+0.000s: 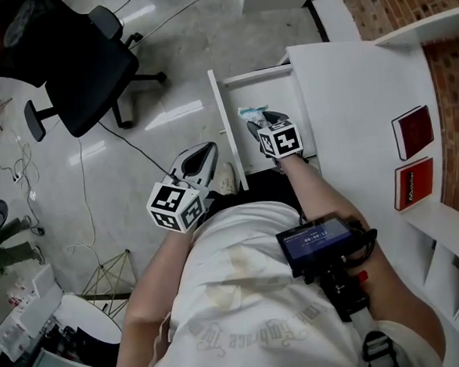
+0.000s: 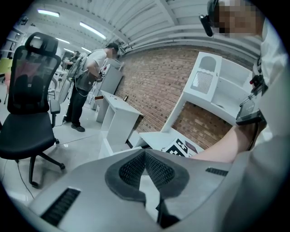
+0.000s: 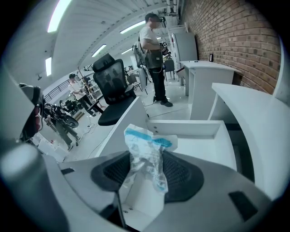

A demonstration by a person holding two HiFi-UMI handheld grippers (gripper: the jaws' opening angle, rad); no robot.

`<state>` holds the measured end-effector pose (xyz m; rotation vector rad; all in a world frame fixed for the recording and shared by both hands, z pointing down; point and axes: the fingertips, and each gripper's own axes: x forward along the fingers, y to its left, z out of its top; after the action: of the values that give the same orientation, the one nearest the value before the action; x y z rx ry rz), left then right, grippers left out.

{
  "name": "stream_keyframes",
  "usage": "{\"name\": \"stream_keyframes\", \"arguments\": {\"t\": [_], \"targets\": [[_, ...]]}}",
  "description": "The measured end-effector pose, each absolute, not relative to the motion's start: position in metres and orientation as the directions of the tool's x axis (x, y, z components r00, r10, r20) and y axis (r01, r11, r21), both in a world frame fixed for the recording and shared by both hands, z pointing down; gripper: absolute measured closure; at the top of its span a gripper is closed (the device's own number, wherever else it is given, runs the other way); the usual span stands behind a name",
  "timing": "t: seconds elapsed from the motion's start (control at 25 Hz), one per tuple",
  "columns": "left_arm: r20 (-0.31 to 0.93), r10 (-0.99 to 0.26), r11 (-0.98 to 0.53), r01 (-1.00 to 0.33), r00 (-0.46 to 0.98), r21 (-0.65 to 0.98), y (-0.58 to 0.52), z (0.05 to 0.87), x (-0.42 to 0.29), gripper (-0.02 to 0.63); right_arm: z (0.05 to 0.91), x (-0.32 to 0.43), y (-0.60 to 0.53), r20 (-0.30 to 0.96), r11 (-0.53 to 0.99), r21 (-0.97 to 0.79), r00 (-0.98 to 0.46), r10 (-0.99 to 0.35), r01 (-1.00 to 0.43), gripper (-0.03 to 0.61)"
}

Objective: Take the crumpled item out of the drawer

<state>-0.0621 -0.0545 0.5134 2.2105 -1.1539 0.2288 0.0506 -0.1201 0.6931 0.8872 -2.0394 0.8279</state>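
R gripper [image 3: 146,174] has its jaws closed partway onto the crumpled item [image 3: 146,154]. It pinches the lower end, so the item stands up over the open drawer [image 3: 186,129], prob. to lift it clear. Item: clear crinkly plastic wrapper w/ blue strip at top. L gripper [image 2: 146,167] is held back by the body, jaws together, empty.

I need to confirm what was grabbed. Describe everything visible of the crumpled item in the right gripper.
The crumpled plastic wrapper is clear, creased film with a light blue band across its top end. It stands roughly upright, its lower part pinched by the right gripper, above the open white drawer. Nothing else visibly touches it.
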Motion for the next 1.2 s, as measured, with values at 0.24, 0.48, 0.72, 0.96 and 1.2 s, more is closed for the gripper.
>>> {"name": "stream_keyframes", "arguments": {"t": [0.24, 0.48, 0.72, 0.96, 1.2], "targets": [[0.409, -0.675, -0.446, -0.782, 0.613, 0.436, -0.049, 0.507, -0.061, 0.594, 0.675, 0.053, -0.115, 0.793, 0.544, -0.262, -0.498, -0.35, -0.798, 0.339], [0.396, -0.659, -0.486, -0.764, 0.639, 0.424, -0.043, 0.503, -0.055, 0.594, 0.653, 0.055, -0.112, 0.759, 0.534, -0.263, -0.514, -0.4, -0.803, 0.344], [0.375, -0.65, -0.522, -0.747, 0.661, 0.412, -0.046, 0.495, -0.05, 0.594, 0.63, 0.062, -0.111, 0.723, 0.518, -0.26, -0.52, -0.455, -0.815, 0.348], [0.362, -0.631, -0.557, -0.726, 0.686, 0.405, -0.046, 0.491, -0.047, 0.594, 0.605, 0.067, -0.11, 0.691, 0.509, -0.248, -0.519, -0.504, -0.824, 0.351], [0.35, -0.611, -0.587, -0.703, 0.71, 0.401, -0.045, 0.487, -0.039, 0.594, 0.581, 0.073, -0.107, 0.654, 0.501, -0.251, -0.526, -0.543, -0.828, 0.353]]}}
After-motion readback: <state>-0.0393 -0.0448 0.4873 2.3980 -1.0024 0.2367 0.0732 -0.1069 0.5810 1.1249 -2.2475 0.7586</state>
